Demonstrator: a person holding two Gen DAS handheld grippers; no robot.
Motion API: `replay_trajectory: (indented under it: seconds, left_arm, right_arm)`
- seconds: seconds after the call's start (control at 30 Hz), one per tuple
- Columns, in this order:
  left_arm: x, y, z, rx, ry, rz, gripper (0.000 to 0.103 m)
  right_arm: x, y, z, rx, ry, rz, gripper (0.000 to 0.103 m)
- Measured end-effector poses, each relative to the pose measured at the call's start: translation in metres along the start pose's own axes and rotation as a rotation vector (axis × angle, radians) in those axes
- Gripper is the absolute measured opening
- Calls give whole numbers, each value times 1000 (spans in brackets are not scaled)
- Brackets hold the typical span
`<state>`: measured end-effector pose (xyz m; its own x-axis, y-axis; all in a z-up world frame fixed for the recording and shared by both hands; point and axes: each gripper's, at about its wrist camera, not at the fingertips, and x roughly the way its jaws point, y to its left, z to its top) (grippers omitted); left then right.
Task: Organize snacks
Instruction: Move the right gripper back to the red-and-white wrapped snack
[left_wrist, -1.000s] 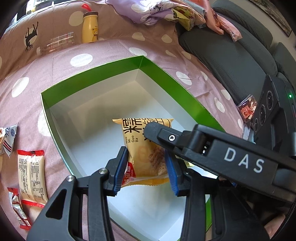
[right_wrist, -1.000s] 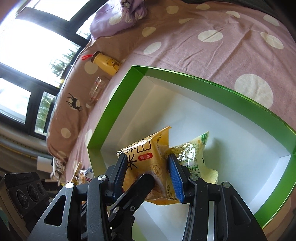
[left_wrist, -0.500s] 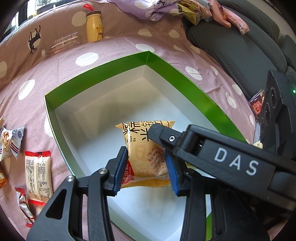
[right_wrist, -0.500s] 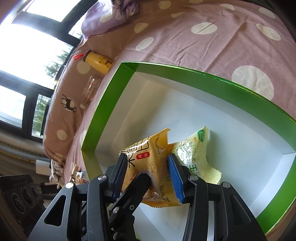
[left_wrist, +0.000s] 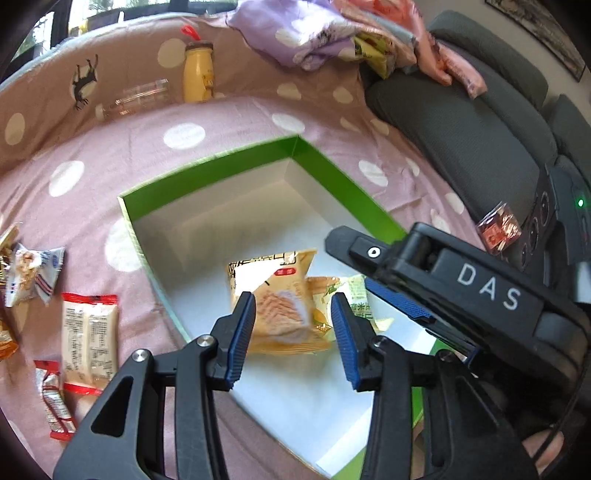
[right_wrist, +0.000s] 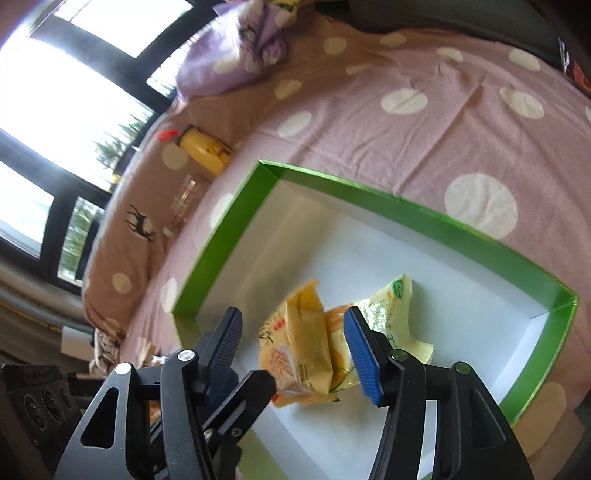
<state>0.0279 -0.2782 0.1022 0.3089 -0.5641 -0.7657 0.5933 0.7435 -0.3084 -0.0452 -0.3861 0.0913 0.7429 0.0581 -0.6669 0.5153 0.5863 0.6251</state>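
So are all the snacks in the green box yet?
Not yet. Two packets, an orange one and a yellow-green one, lie in the box. Both grippers, left and right, are opening with nothing gripped. Left to do: the red-and-white packets and others beside the box, plus a red one by the sofa.

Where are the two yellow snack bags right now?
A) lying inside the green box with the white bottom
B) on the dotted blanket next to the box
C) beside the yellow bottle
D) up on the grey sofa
A: both the orange-yellow snack bag and the pale yellow-green snack bag lie side by side on the white floor of the green cardboard box, with its green walls all around them.
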Motion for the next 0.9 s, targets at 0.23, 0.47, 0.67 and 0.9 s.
replay_trajectory:
  seconds: [0.23,0.47,0.67,0.9]
  left_arm:
    - [-65,26,-17,-56,-130,52,58]
    - [-122,75,-52,-194,-241,180,85]
    - [-145,126,-96,-321,-271,268,99]
    - [-139,189,-127,-513,-229,297,101]
  right_arm:
    - [-27,34,-10,-103,-59,93,80]
    - [-35,84,-37,-236,-32,226,93]
    - [-22,120,-62,-331,43,252,94]
    - [3,159,-102,-468,176,256,94]
